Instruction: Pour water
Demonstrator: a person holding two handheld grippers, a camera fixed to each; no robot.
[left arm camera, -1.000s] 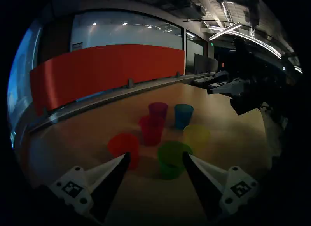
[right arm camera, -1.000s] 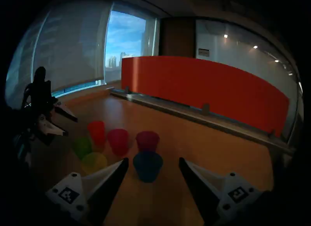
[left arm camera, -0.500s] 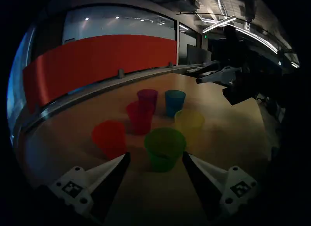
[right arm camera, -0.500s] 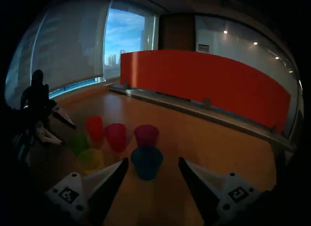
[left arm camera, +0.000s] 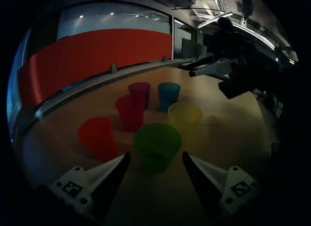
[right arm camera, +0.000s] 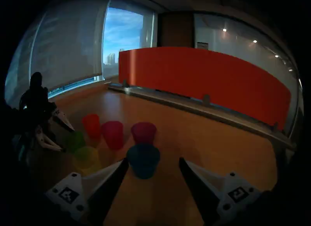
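Left gripper (left arm camera: 155, 154): fingers apart, holding nothing; green cup (left arm camera: 156, 146) stands at 12 o'clock, just at the fingertips.
Right gripper (right arm camera: 152, 160): fingers apart, holding nothing; blue cup (right arm camera: 143, 160) stands at 12 o'clock between the tips.
Neighbours: yellow cup (left arm camera: 185, 116) at 1 o'clock of the green one, red cup (left arm camera: 97, 137) at 9 o'clock, all upright on the table (left arm camera: 233, 125).
Done: nothing gripped or tipped.
Left: likely gripping, lifting and pouring; I can't make out water in any cup.

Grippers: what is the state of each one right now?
Left gripper: open, holding nothing.
Right gripper: open, holding nothing.
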